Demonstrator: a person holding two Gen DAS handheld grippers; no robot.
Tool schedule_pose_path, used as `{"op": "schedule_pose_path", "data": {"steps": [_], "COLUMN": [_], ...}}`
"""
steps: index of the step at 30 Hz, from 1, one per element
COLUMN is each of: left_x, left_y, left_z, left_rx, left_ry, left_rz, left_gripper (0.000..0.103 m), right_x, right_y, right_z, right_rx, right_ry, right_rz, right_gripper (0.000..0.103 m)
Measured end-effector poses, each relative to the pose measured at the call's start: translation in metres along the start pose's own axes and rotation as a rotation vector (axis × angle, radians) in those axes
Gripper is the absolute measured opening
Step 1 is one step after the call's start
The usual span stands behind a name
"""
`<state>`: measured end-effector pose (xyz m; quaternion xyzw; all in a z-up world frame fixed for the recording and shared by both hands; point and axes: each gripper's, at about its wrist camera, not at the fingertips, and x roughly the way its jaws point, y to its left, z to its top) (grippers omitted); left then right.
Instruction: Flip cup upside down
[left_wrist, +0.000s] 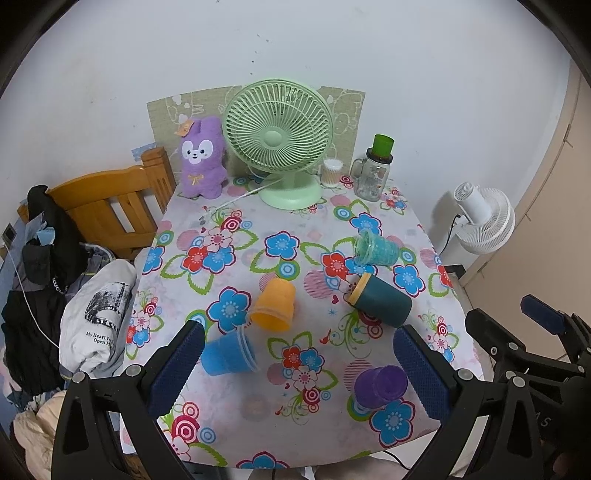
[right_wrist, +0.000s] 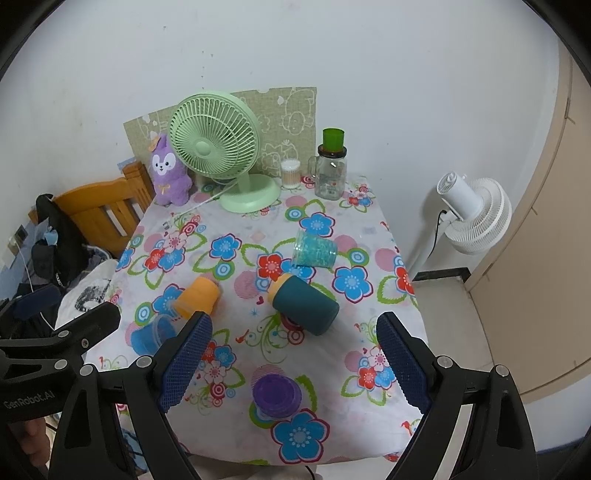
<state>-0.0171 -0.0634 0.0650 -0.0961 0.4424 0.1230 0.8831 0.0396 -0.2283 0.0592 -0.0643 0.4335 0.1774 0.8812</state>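
Note:
Several cups lie on the flowered tablecloth. A blue cup, an orange cup, a dark teal cup with a yellow rim and a clear turquoise cup lie on their sides. A purple cup stands upside down near the front edge. My left gripper is open and empty above the front of the table, its left pad beside the blue cup. My right gripper is open and empty above the purple cup.
A green desk fan, a purple plush rabbit, a cotton swab jar and a glass jar with a green cap stand at the back. A wooden chair with clothes is left; a white floor fan right.

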Motion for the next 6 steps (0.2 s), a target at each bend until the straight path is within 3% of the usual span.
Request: {"op": "schedule_pose_path", "data": {"steps": [6], "left_x": [0.0027], "left_y": [0.0003], "left_z": [-0.0003], "left_rx": [-0.003], "left_ry": [0.003], "left_rz": [0.002], "left_gripper": [0.103], "right_x": [0.0059], "right_y": [0.002], "right_z": [0.0006], "right_rx": [-0.004], "right_ry": [0.01], "right_rz": [0.0], "right_gripper": [0.092]}}
